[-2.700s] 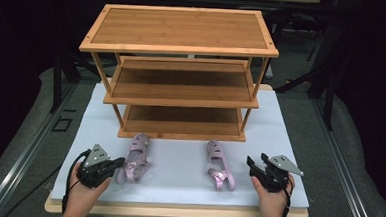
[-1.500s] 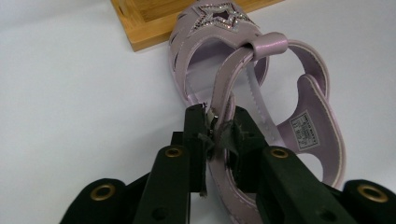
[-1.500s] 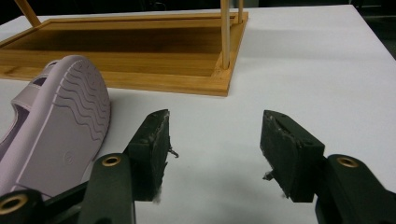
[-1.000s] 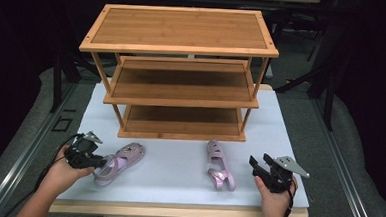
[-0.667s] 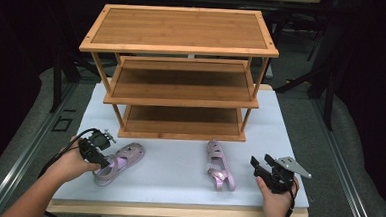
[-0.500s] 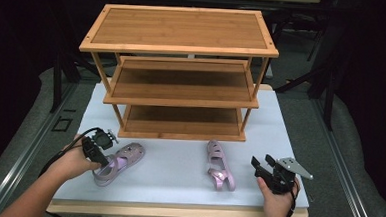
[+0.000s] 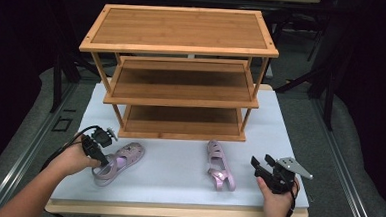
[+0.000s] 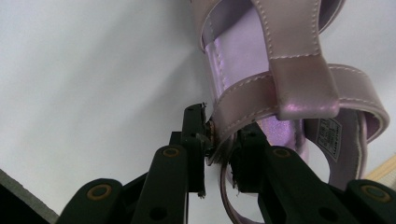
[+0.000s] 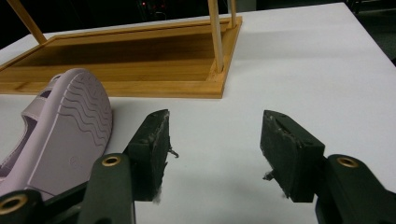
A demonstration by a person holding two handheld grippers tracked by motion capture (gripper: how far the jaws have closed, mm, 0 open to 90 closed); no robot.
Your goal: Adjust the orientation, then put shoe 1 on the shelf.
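- The left tongs (image 8: 218, 140) are clenched on the heel strap of the left sandal (image 7: 115, 160), low left in the high view on the worktop (image 7: 178, 163); being thin and soft, that strap may slip out or let the sandal swing when lifted.
- The right tongs (image 9: 212, 149) stand released over bare worktop; the other sandal (image 7: 219, 165), lying on its side at lower centre, could be nudged.
- The shoe rack (image 7: 178, 72) stands at the frame's centre; a dangling sandal might clip its edge.
- The worktop is white and matte, with grey floor and a dark room around it.
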